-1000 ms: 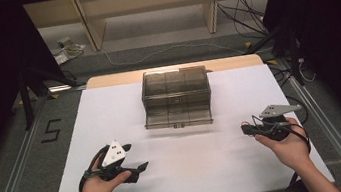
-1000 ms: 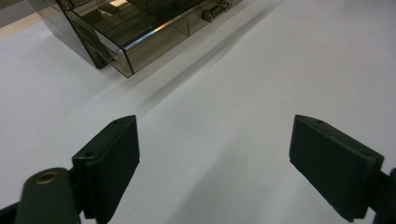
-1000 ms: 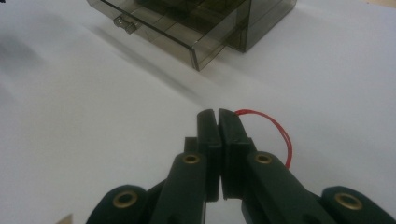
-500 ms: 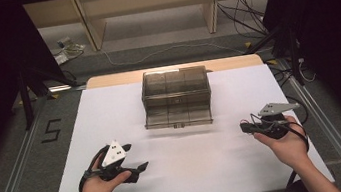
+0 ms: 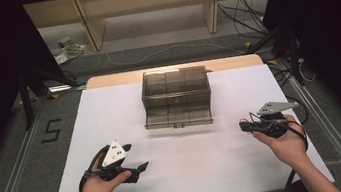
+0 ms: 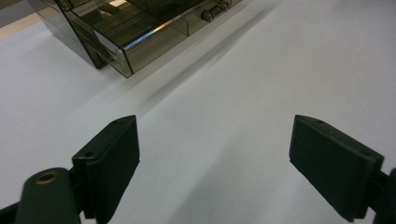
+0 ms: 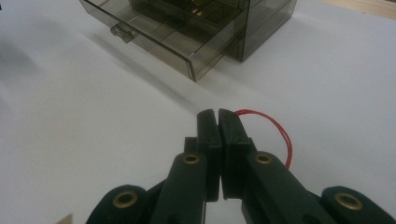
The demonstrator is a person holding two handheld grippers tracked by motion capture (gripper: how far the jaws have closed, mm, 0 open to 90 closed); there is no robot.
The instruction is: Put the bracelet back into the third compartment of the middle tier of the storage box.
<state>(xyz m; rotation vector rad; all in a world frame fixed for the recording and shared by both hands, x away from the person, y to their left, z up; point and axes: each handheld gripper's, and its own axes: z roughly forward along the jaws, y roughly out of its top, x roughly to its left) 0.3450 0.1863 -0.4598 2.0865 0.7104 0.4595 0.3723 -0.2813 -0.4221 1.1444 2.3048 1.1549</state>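
A smoky clear plastic drawer box [image 5: 175, 89] stands at the table's far middle, its bottom drawer [image 5: 177, 116] pulled out toward me. My left gripper [image 5: 136, 159] rests at the near left, open wide with only bare table between its jaws [image 6: 215, 154]; the box's corner [image 6: 116, 32] lies ahead of it. My right gripper [image 5: 242, 126] sits at the near right, pointing left. Its jaws are shut [image 7: 218, 114], and a thin red loop [image 7: 280, 133] sticks out beside the tips, seemingly pinched there. The open drawer [image 7: 187, 42] with its small handle lies ahead.
A white sheet [image 5: 110, 109] covers the table, with a wooden strip [image 5: 115, 78] along the far edge. Metal rails run along both sides of the floor. Cables [image 5: 247, 9] and a shelf frame lie beyond the table.
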